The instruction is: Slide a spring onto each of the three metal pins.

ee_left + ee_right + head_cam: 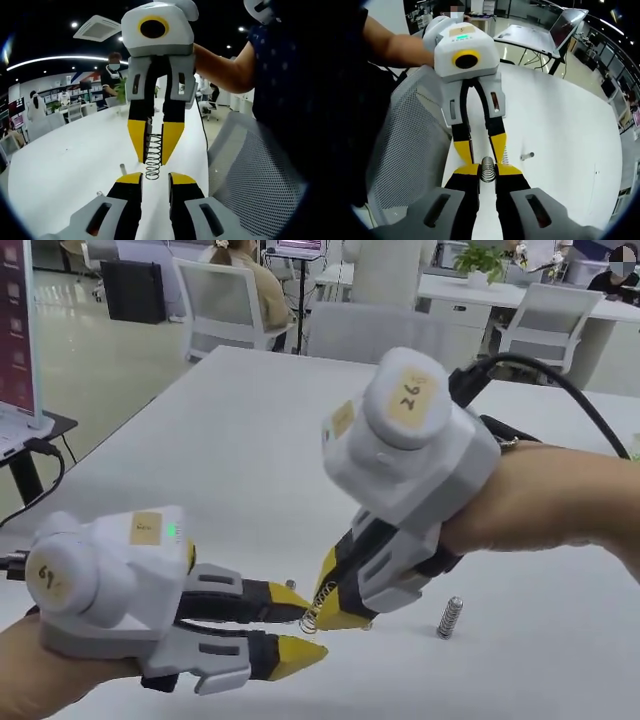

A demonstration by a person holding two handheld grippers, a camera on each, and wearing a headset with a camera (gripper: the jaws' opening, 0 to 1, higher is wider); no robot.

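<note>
A spring (pixel 153 160) is being clamped in the right gripper (pixel 153 151) low over the table (pixel 250 440), facing the left gripper (pixel 156 179), whose jaws are being held apart and empty, and alignment over a bare pin (pixel 526 156) is being called for next.

1. The head view looks forward and down, close over the left gripper (pixel 312 628) and right gripper (pixel 335 600) above the white table (pixel 230 460).
2. Each gripper view looks along its own jaws (the two face each other, very near).
3. All three share the spring (pixel 152 150) between the grippers.
</note>
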